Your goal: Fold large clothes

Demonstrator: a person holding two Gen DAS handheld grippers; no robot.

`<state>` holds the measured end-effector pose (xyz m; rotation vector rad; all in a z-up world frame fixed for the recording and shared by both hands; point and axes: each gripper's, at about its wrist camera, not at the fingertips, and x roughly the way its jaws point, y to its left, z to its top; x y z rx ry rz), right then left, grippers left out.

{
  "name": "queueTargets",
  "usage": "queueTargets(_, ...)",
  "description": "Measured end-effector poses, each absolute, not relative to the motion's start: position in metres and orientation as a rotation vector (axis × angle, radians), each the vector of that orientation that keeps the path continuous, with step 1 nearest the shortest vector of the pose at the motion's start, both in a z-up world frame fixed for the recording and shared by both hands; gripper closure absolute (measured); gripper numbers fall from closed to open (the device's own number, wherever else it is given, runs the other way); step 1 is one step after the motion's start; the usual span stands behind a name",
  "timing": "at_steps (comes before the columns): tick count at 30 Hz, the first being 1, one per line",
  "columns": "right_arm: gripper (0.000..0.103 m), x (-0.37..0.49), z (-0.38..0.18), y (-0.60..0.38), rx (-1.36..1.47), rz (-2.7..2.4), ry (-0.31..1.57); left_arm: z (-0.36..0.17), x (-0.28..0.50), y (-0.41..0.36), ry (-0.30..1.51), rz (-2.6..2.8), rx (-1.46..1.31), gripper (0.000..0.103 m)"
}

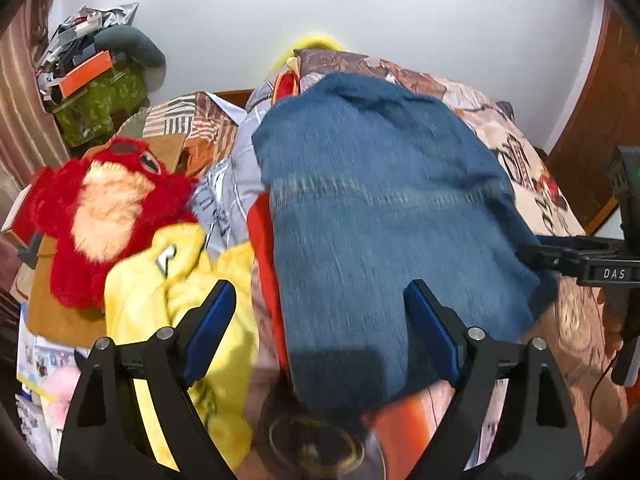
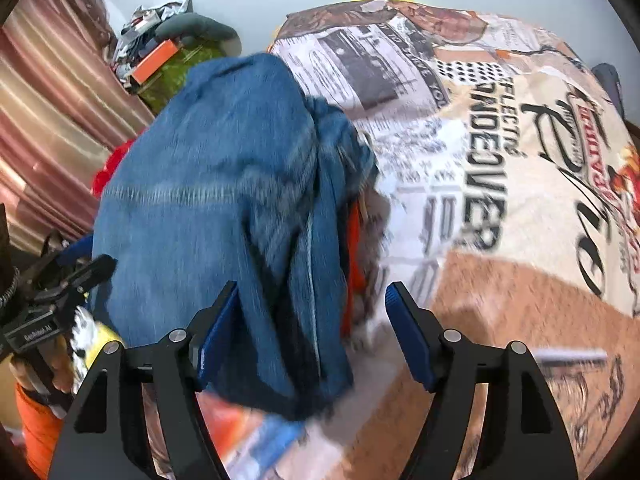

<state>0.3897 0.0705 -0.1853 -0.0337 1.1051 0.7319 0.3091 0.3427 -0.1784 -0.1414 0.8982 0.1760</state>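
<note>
Folded blue jeans (image 1: 380,208) lie on the printed bedspread (image 1: 532,168), on top of an orange-red garment (image 1: 264,256). My left gripper (image 1: 322,300) is open, its jaws wide apart above the jeans' near end, holding nothing. In the right wrist view the jeans (image 2: 224,208) lie left of centre on the bedspread (image 2: 500,168). My right gripper (image 2: 312,308) is open above the jeans' right edge, holding nothing. The right gripper also shows at the right edge of the left wrist view (image 1: 528,254), and the left gripper at the left edge of the right wrist view (image 2: 104,266).
A red plush toy (image 1: 108,216) and a yellow plush (image 1: 176,304) lie left of the jeans. A cluttered pile with an orange box (image 1: 84,74) stands at the back left by a curtain (image 2: 52,140). A wooden door (image 1: 600,104) is at the right.
</note>
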Motion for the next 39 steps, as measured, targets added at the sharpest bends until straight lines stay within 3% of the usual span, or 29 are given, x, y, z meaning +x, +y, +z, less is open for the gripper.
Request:
queueTargets(8, 0.033, 0.349, -0.144, 0.045, -0.054, 0.71, 0.965, -0.154, 0.263, 0.327, 0.898, 0.237, -0.153, 0.016)
queueTargets(23, 0.033, 0.193, 0.037, -0.019, 0.044, 0.821, 0.346, 0.03, 0.109, 0.21, 0.322, 0.226, -0.016, 0.016)
queueTargets(35, 0.033, 0.095, 0.048, -0.032, 0.009, 0.771, 0.083, 0.049, 0.019, 0.151, 0.082, 0.261, 0.034, 0.015)
queueTargets(38, 0.032, 0.093, 0.042, -0.03, -0.008, 0.732, 0.075, 0.042, 0.01, 0.147, 0.076, 0.284, 0.027, 0.004)
queueTargets(39, 0.027, 0.093, 0.04, -0.029, -0.009, 0.72, 0.082, 0.039, 0.006, 0.146, 0.075, 0.288, 0.021, 0.003)
